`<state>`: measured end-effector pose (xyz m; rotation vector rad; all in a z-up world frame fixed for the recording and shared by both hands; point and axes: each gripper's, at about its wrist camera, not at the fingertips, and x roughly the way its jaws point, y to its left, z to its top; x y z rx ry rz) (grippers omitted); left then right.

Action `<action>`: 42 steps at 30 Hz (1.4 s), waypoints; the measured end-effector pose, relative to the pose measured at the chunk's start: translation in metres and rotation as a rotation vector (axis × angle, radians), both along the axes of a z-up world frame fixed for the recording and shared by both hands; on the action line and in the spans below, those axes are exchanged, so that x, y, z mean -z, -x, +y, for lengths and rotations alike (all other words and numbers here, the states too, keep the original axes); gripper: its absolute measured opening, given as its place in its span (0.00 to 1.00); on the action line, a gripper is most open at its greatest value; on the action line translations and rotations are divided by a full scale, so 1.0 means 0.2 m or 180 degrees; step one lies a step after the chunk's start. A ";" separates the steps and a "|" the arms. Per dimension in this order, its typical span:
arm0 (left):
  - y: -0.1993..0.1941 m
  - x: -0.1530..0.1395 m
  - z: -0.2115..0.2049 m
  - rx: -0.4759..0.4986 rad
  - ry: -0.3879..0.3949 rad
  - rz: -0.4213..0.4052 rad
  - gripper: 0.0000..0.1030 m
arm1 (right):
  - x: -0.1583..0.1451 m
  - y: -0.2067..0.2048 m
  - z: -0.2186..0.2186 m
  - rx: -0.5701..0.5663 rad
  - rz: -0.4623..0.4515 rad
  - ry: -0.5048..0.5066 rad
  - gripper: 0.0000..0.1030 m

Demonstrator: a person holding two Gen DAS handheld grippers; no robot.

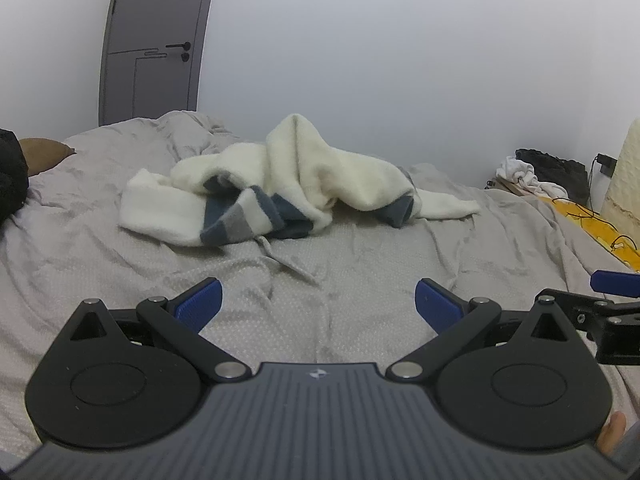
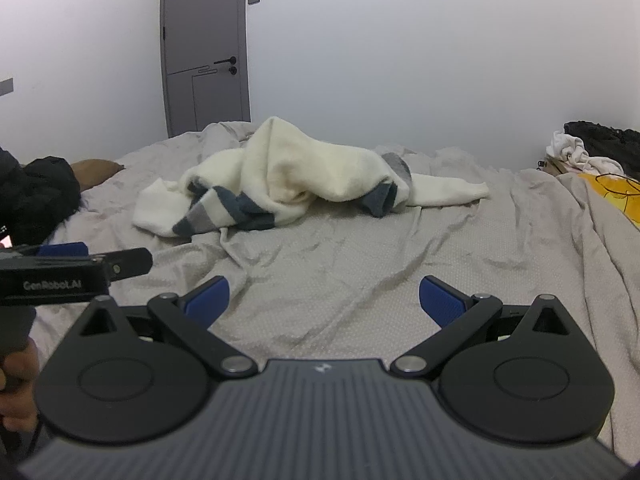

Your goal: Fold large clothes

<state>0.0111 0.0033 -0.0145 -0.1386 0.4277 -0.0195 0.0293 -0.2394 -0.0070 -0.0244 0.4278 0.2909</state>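
Note:
A cream sweater with dark blue and grey stripes [image 1: 296, 184] lies crumpled in a heap on the grey bedsheet [image 1: 360, 280], well ahead of both grippers; it also shows in the right wrist view [image 2: 304, 176]. My left gripper [image 1: 318, 300] is open and empty above the sheet, short of the sweater. My right gripper [image 2: 324, 300] is open and empty too, beside the left one. The right gripper shows at the right edge of the left wrist view [image 1: 608, 304]; the left gripper shows at the left of the right wrist view [image 2: 72, 266].
A grey door [image 2: 206, 52] stands behind the bed. Dark clothing [image 2: 36, 196] and a brown pillow [image 2: 96, 170] lie at the left. White and black clothes [image 2: 588, 148] and a yellow item [image 2: 618, 192] lie at the right.

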 end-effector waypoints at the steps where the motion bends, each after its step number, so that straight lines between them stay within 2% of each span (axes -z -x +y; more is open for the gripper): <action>1: -0.01 0.00 0.01 -0.0008 0.0005 0.0003 1.00 | 0.00 -0.01 0.00 -0.0006 0.0001 0.0006 1.00; 19: 0.01 0.01 0.05 -0.0116 0.0097 -0.0119 1.00 | -0.01 0.01 0.04 0.0034 -0.0020 0.0121 1.00; 22: 0.02 0.01 0.06 -0.0042 0.0166 -0.0153 1.00 | -0.01 0.02 0.04 0.0061 -0.0045 0.0140 1.00; 30: 0.02 0.00 0.05 0.0008 0.0128 -0.0172 1.00 | 0.02 -0.01 0.04 -0.0110 0.0204 -0.0061 1.00; 36: 0.00 -0.01 0.06 0.0017 0.0114 -0.0232 1.00 | 0.03 -0.03 0.04 -0.0046 0.0214 -0.0121 1.00; 42: -0.12 0.00 0.08 0.0063 0.0177 -0.0215 1.00 | 0.03 -0.09 0.04 0.0048 0.0217 -0.0175 1.00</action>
